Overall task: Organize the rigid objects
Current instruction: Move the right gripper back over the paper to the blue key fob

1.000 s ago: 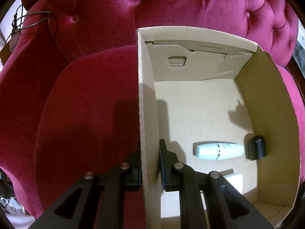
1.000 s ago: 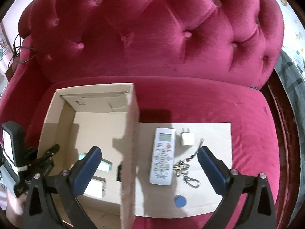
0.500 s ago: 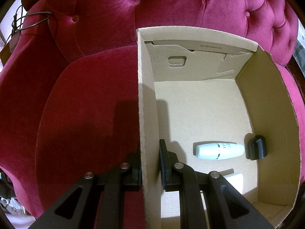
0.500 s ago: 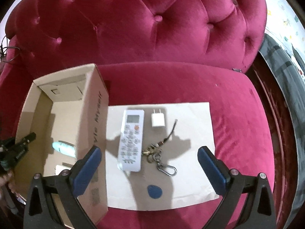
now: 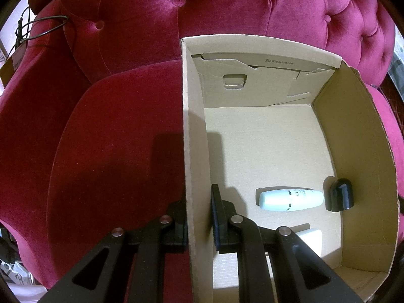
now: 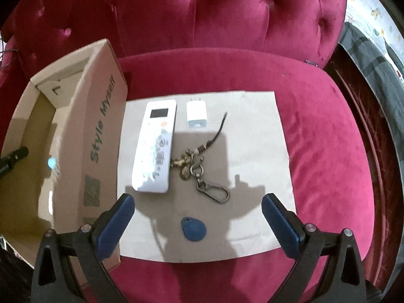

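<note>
My left gripper [image 5: 198,214] is shut on the left wall of the cardboard box [image 5: 193,131], one finger outside, one inside. In the box lie a pale green bottle [image 5: 290,200], a black cap-like piece [image 5: 342,195] and a white object [image 5: 311,240] partly hidden by my finger. My right gripper [image 6: 197,209] hangs open above a sheet of brown paper [image 6: 255,156], its blue pads wide apart. On the paper lie a white remote [image 6: 156,146], a white charger plug [image 6: 196,114], a keychain with a clip [image 6: 199,166] and a blue key fob [image 6: 194,228] between the pads, lower down.
Everything rests on a red tufted velvet sofa [image 6: 315,131]. The box [image 6: 101,136] stands just left of the paper. A thin cable with a tag [image 5: 38,27] hangs over the sofa arm at far left. Dark floor and grey cloth [image 6: 373,58] lie right of the sofa.
My right gripper has moved right and down, away from the box and over the paper; the items there look larger. It stays open. The left gripper and box have not moved.
</note>
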The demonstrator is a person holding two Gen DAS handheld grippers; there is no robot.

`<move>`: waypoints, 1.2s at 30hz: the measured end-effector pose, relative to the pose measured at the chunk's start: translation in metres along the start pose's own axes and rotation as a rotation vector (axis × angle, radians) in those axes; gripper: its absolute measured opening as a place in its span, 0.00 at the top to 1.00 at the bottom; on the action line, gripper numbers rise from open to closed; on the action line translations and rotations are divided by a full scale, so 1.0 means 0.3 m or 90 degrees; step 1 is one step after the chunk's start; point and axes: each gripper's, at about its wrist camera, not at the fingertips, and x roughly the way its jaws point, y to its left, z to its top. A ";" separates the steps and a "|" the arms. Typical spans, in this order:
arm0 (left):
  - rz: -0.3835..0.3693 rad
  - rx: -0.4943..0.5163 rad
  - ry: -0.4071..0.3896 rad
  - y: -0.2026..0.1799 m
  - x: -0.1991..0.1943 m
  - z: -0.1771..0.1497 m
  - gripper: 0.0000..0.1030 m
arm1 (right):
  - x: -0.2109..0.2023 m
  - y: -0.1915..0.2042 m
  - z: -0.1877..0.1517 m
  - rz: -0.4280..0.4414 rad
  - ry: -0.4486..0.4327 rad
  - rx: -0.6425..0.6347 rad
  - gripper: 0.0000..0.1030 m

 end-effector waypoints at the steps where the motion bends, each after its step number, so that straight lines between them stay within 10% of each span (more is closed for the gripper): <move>1: 0.000 0.000 0.000 0.000 0.000 0.000 0.86 | 0.008 -0.002 -0.009 -0.003 0.003 -0.001 0.00; 36: 0.006 0.005 -0.002 -0.012 -0.003 -0.004 0.86 | 0.218 -0.050 -0.216 0.020 0.064 0.022 0.07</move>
